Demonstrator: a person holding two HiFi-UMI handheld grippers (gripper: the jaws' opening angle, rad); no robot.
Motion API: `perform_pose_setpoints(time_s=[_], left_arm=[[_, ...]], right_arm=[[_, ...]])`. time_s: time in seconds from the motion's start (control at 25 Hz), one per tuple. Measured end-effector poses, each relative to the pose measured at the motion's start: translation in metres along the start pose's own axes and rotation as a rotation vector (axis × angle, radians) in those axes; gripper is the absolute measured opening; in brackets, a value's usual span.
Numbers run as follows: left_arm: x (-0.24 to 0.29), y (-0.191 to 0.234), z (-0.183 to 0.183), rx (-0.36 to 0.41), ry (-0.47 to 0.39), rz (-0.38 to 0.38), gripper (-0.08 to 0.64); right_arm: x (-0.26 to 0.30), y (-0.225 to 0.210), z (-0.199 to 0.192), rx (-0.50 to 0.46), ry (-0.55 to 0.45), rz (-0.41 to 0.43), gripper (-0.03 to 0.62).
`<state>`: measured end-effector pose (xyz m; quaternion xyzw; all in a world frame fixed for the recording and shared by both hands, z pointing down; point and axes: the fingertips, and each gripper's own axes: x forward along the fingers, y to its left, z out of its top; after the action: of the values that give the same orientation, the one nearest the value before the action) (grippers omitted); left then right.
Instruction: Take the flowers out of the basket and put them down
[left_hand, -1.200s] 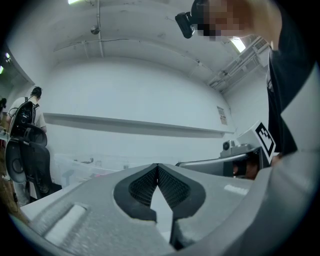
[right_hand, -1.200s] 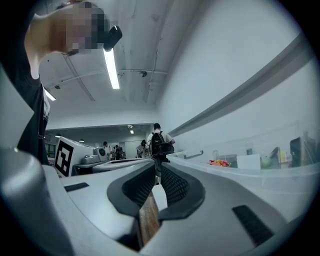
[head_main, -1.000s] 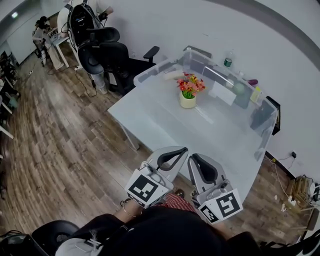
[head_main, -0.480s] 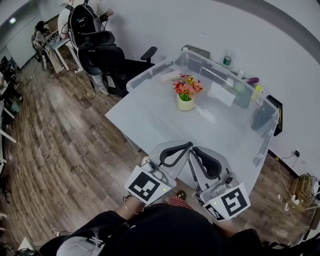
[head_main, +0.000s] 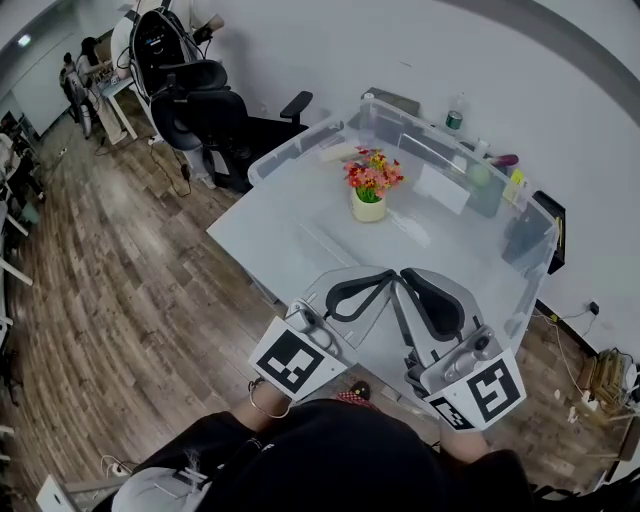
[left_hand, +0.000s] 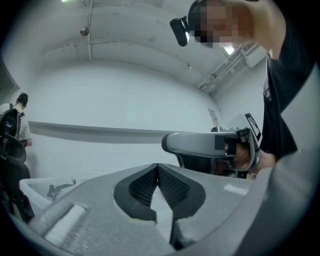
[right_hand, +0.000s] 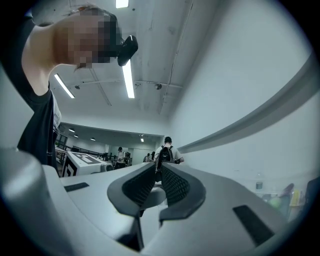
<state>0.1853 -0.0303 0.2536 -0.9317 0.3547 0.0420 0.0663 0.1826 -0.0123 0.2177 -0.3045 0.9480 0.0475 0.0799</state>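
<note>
Both grippers have edged forward and up over the near edge of the table (head_main: 270, 235) since a second ago, their marker cubes now spread wider apart and their tips almost meeting. The flowers have not been touched in that time.

- Left: office chairs (head_main: 200, 95) stand off the table's far left corner, not involved.
- Left gripper (head_main: 378, 281): clenched, pads (left_hand: 142, 185) meeting at the tip, nothing between them. It hovers above the near table edge, well apart from the flowers.
- Centre: flowers (head_main: 372, 175), orange, pink and yellow, stand upright in a small pale basket (head_main: 368, 208) toward the far side of the table, in front of a clear plastic bin (head_main: 400, 125).
- Right gripper (head_main: 412, 284): also clenched and empty, pads (right_hand: 172, 185) all but touching, level with the left one.

Progress, as I judge it: nothing done yet. The flowers are still in the basket. Still to do: the reach across, opening a gripper, steadying the basket, the lift out and the set-down.
</note>
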Motion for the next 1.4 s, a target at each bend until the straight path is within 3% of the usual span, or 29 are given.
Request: perform_pose_setpoints(time_s=[0.4,0.6,1.08,1.28,1.4], left_arm=[[0.031,0.003,0.013,0.06,-0.016,-0.043,0.003],[0.046,0.01,0.007,0.1,0.008,-0.039,0.003],[0.079,0.013,0.003,0.1,0.009,-0.027,0.003],[0.096,0.01,-0.009,0.067,0.095,-0.092,0.003],[0.1,0.013,-0.007,0.054,0.109,-0.083,0.003]], right_arm=[[0.013,-0.043,0.012,-0.084,0.014,-0.017,0.031],[0.017,-0.065,0.001,-0.058,0.025,-0.027,0.031],[0.019,-0.104,-0.002,-0.08,0.026,-0.029,0.031],[0.024,-0.126,-0.007,-0.145,0.077,-0.017,0.031],[0.027,-0.139,-0.015,-0.124,0.088,0.001,0.031]])
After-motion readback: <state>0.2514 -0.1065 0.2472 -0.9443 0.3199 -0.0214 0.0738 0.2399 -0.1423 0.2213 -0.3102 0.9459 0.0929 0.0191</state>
